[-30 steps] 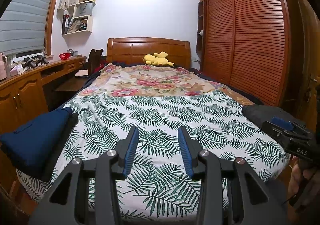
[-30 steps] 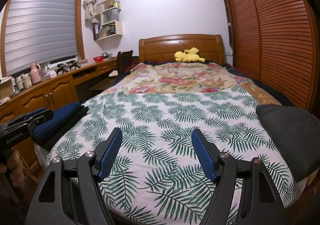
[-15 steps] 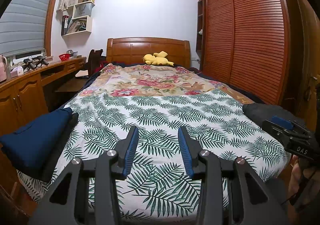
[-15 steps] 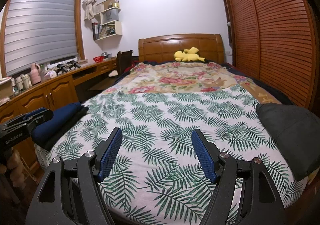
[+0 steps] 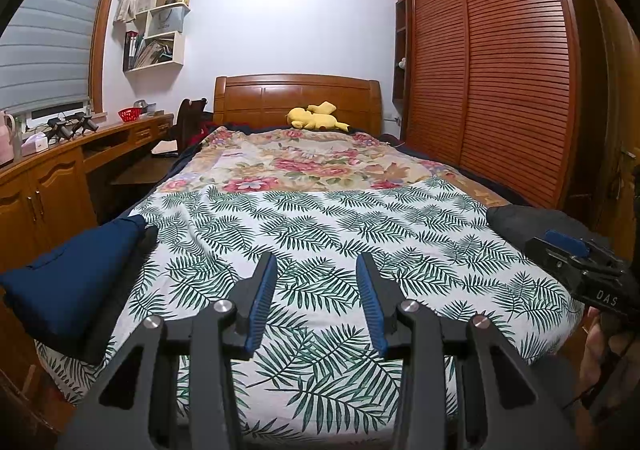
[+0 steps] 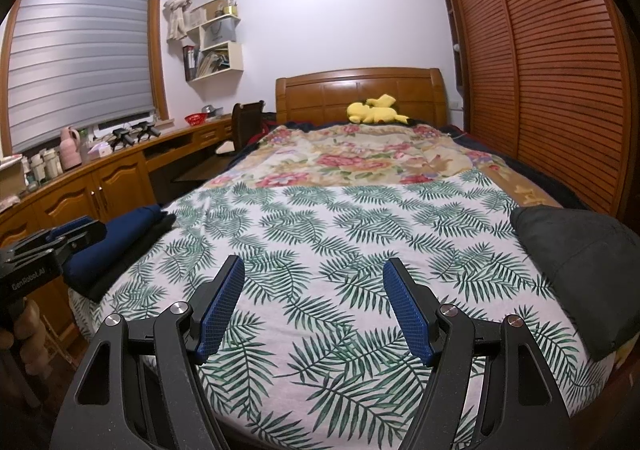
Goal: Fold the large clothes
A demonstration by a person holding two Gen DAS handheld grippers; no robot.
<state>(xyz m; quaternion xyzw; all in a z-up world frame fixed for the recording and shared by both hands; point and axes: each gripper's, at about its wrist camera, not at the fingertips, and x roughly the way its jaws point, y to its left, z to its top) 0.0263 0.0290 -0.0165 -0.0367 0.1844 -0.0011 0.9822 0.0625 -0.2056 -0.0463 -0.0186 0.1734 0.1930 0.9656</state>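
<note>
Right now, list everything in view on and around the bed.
palm-leaf sheet: 1, white with green, spread over the near half of the bed
floral quilt: 1, beige with red, far half of the bed
navy garment: 1, dark blue, folded, left edge of the bed, on top of a black piece
dark grey garment: 1, right edge of the bed
plush toy: 1, yellow, by the headboard
headboard: 1, brown wood
wardrobe: 1, reddish slatted doors, right wall
desk counter: 1, wood, left wall
red basket: 1, on the counter
wall shelves: white, left of the headboard
left gripper: open, empty
right gripper: open, empty
</note>
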